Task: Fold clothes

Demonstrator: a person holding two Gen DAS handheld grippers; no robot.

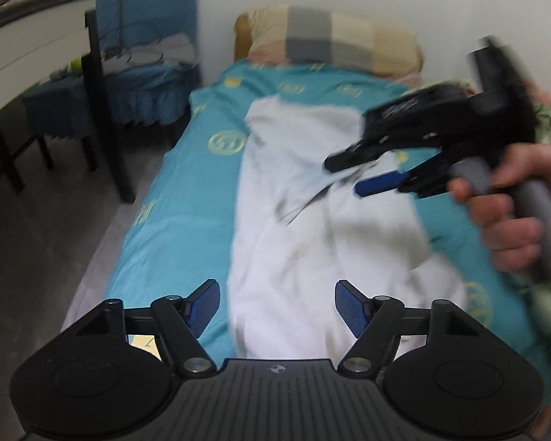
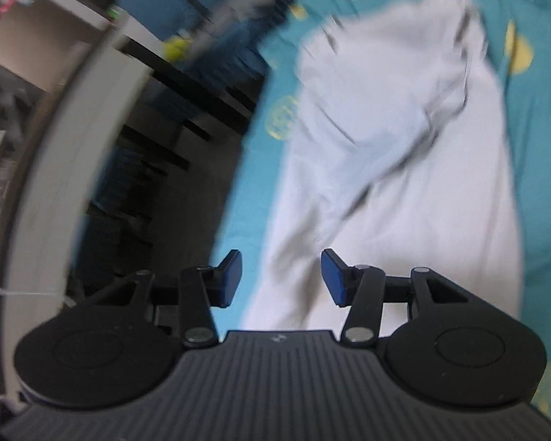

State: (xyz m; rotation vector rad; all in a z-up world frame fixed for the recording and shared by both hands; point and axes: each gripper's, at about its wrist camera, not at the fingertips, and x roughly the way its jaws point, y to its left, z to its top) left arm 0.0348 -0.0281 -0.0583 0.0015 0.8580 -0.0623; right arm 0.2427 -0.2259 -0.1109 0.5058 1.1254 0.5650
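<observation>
Garment: a rumpled white cotton shirt (image 1: pixel 294 198) lies lengthwise down the middle of a bed dressed in a turquoise sheet with yellow emblems (image 1: pixel 172 183), folds and creases running through it, one flap raised near its upper half.

Left gripper (image 1: pixel 277 307): a black tool with blue-padded fingers, hovering over the near end of the shirt, jaws spread wide and holding nothing.

Right gripper (image 1: pixel 343 176): gripped by a bare hand (image 1: pixel 503 217) on a grey handle, crossing above the shirt's upper part; its own camera shows the jaws apart and empty, the cloth beneath them. Both views are smeared by motion.

Surroundings: a checked pillow in tan and grey (image 1: pixel 330 40) at the head of the bed, a dark wooden chair with blue covers (image 1: pixel 128 58) beside it.

The step in hand, by appearance: reaching for the fabric to begin a fold. Doing it well likely means pinching a single layer at an edge or corner, each gripper taking a matching point, and drawing the cloth flat before turning it over.

Writing: the sheet's yellow emblems are too blurred to read; no brand or label is legible on the shirt or tools.
</observation>
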